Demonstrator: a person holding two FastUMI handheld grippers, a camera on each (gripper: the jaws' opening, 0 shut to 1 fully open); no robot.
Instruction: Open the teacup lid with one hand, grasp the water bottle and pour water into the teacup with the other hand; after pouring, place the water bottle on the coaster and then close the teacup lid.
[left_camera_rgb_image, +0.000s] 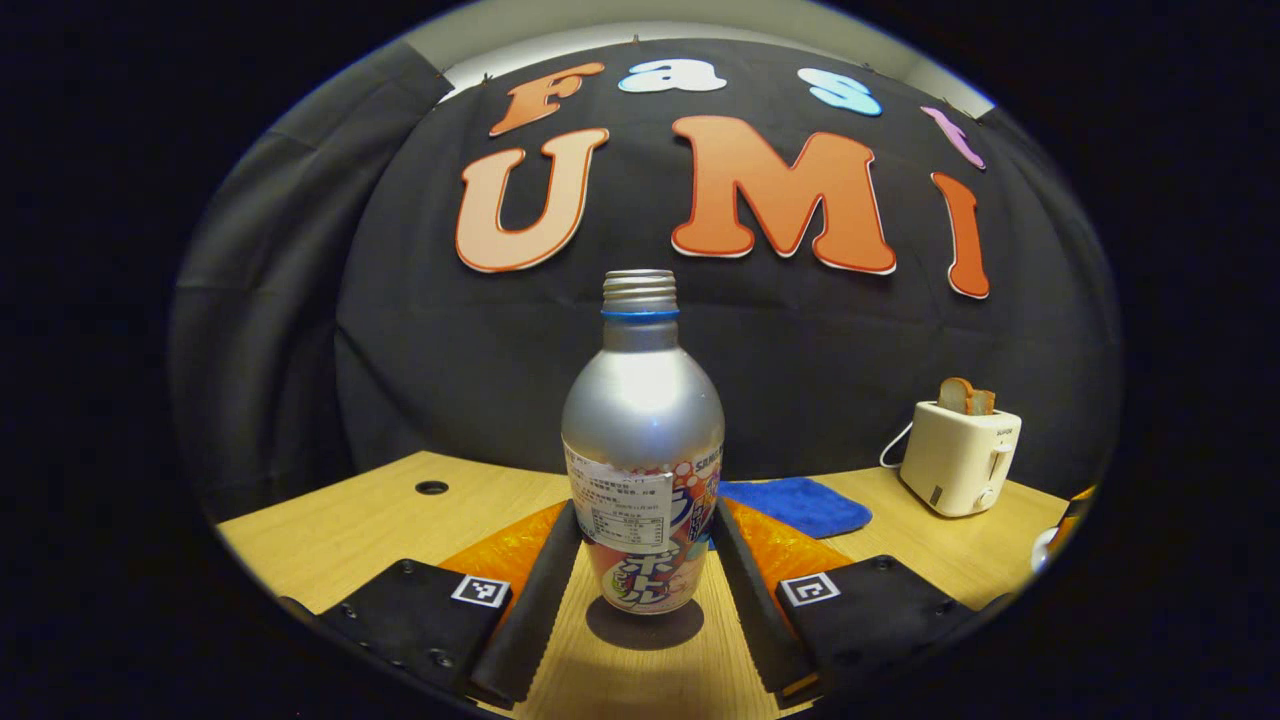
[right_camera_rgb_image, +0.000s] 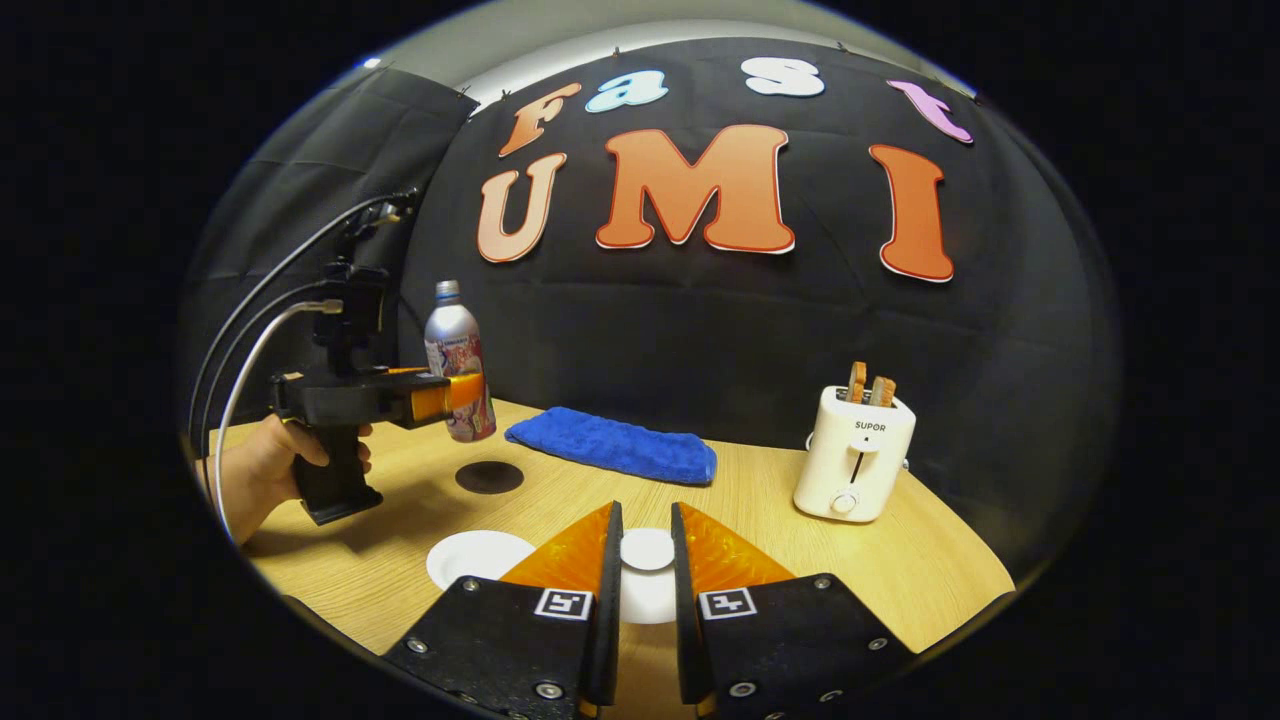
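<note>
The left gripper (left_camera_rgb_image: 640, 590) has its two fingers set on either side of the water bottle (left_camera_rgb_image: 642, 440), their inner faces against the bottle's lower label, so it is pinching the bottle. The bottle stands upright on the wooden table (left_camera_rgb_image: 350, 530); its shadow sits under its base, and whether the base touches the wood or is just off it is hard to tell. Its threaded neck is uncapped. In the right gripper view the same bottle (right_camera_rgb_image: 458, 360) stands at the far left, held by the left gripper (right_camera_rgb_image: 455, 395), with a person's hand (right_camera_rgb_image: 262, 470) around the grip and cables running up from it.

The right gripper (right_camera_rgb_image: 640, 590) has its fingers drawn close together with a narrow gap between them. In that gap sits the white teacup lid (right_camera_rgb_image: 647, 548); the fingers hide its sides, so contact cannot be confirmed. The teacup is mostly hidden by the fingers.

Relative to the bottle, a dark round coaster (right_camera_rgb_image: 489, 477) lies just in front of it, a white saucer (right_camera_rgb_image: 478, 556) nearer the camera, a blue cloth (right_camera_rgb_image: 612, 446) to its right, and a toaster (right_camera_rgb_image: 853, 455) well to the right, holding toast.
</note>
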